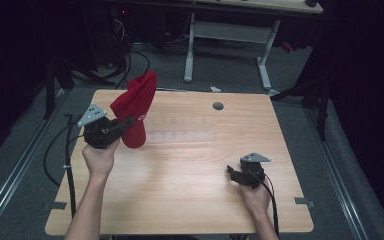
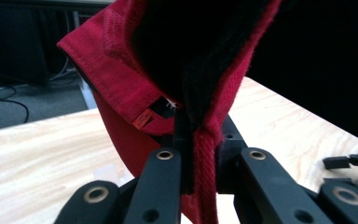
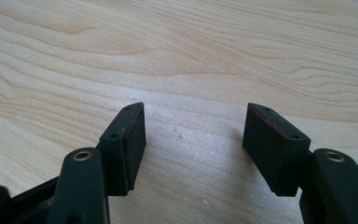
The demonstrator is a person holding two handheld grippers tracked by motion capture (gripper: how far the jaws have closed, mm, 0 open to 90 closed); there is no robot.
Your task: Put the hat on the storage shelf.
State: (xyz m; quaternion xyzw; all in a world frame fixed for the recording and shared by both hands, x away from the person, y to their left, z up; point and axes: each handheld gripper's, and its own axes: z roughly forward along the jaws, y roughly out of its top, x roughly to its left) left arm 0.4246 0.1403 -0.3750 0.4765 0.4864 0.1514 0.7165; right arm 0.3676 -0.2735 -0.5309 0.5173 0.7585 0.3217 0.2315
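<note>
Left gripper (image 1: 128,121): raised over the tabletop (image 1: 190,170), jaws clamped on the cloth (image 1: 137,107).
Cloth: long axis upright, tip up.
Right gripper (image 1: 231,172): low, jaws apart, empty.

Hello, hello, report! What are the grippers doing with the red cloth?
Left gripper fingers shut on red cloth, lifted, bottom end touching the table. Right gripper open, empty, low over bare wood. Nothing in the way.

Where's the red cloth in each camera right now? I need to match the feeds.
High view: red cloth stands left of centre, clamped by the left gripper.
Left gripper view: it hangs top centre, its edge pinched between the jaws.
Right gripper view: not in it.
Shared landmark: the wooden table.
</note>
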